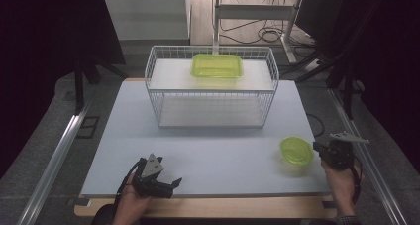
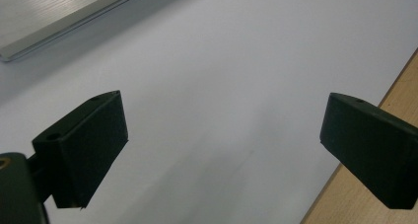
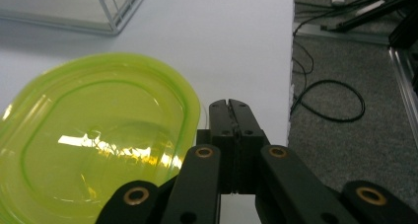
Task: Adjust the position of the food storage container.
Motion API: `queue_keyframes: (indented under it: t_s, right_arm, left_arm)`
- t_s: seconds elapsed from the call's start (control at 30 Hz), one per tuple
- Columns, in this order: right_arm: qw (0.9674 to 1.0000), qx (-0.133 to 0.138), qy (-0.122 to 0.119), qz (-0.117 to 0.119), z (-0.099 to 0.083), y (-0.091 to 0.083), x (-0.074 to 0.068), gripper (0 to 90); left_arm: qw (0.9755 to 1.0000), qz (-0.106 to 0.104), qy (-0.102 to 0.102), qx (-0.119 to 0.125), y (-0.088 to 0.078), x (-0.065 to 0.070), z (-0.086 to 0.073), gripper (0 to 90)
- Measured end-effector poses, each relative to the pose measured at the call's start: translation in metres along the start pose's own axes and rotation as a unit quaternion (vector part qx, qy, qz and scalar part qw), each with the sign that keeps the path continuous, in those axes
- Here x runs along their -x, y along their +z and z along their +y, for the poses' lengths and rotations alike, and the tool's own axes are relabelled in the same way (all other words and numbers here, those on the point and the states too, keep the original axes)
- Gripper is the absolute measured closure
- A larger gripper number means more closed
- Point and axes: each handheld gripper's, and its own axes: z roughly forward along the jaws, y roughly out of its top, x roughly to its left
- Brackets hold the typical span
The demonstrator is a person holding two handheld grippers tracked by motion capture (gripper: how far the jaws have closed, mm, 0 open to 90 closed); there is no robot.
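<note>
At the lower left of the high view, the left gripper was held low over the near edge of the pale table by a hand that entered from the bottom edge, its jaws pointed toward the right of the frame and its grey three-cornered plate turned upward. In the left gripper view the two black jaws were seen spread wide apart, one at the lower left and one at the lower right, with nothing but bare tabletop between them and the wooden table edge running up the right side. In the upper middle of the high view a white wire basket was seen on the table, and a rectangular green lidded container was seen at its top. At the lower right of that view, the round green container was set on the table near its right edge, a translucent yellow-green lid over a clear body. Just to the right of it the right gripper was held by a hand rising from the bottom right corner, jaws aimed leftward at the container's rim. In the right gripper view the jaws were seen pressed together, nothing being pinched, their tips just beside the glossy lid, which occupied the lower left of that frame; whether they touched it could not be told.
</note>
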Motion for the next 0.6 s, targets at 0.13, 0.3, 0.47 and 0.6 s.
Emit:
queue_keyframes:
  t_s: [0.13, 0.3, 0.47, 0.6]
  right_arm:
    - [1.0000, -0.007, 0.005, 0.005, -0.002, 0.002, 0.000, 89.2]
    - [0.9998, -0.011, 0.010, 0.012, -0.003, 0.002, -0.004, 89.2]
    - [0.9996, -0.014, 0.008, 0.022, -0.003, 0.003, -0.010, 89.2]
    - [0.9994, -0.020, 0.007, 0.029, -0.002, 0.004, -0.016, 89.1]
  left_arm:
    - [1.0000, 0.000, 0.000, 0.000, 0.000, 0.000, 0.000, 3.9]
    - [1.0000, 0.000, 0.001, -0.002, 0.000, 0.000, 0.000, 4.0]
    - [1.0000, 0.000, 0.001, -0.002, 0.000, 0.000, 0.000, 4.0]
    - [1.0000, 0.000, 0.001, -0.002, 0.000, 0.000, 0.000, 4.1]
